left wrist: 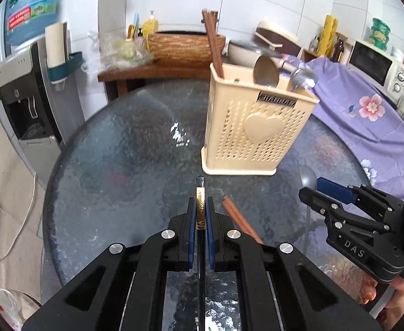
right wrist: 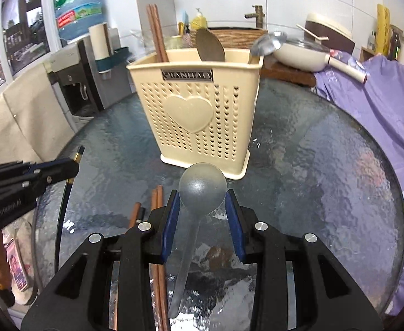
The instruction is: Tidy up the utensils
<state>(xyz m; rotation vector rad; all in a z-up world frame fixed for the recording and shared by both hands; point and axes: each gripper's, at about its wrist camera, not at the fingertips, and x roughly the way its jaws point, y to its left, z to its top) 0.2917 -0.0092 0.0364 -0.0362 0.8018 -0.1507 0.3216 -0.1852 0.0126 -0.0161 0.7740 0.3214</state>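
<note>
From the left wrist, the left gripper (left wrist: pixel 201 215) is nearly closed, its blue pads clamped on a black chopstick (left wrist: pixel 200 193) with a gold band, held above the glass table (left wrist: pixel 113 165); the cream utensil holder (left wrist: pixel 257 121) stands ahead to the right, with brown chopsticks (left wrist: pixel 213 44) and spoons in it. From the right wrist, the right gripper (right wrist: pixel 202 207) stands partly open, its pads at either side of a grey spoon (right wrist: pixel 202 187); whether they press it I cannot tell. Loose brown chopsticks (right wrist: pixel 158 248) lie on the glass just left of the spoon, the holder straight ahead.

A home kitchen: sink faucet (right wrist: pixel 255 13), microwave (left wrist: pixel 378 64), rice cooker (right wrist: pixel 330 31).
</note>
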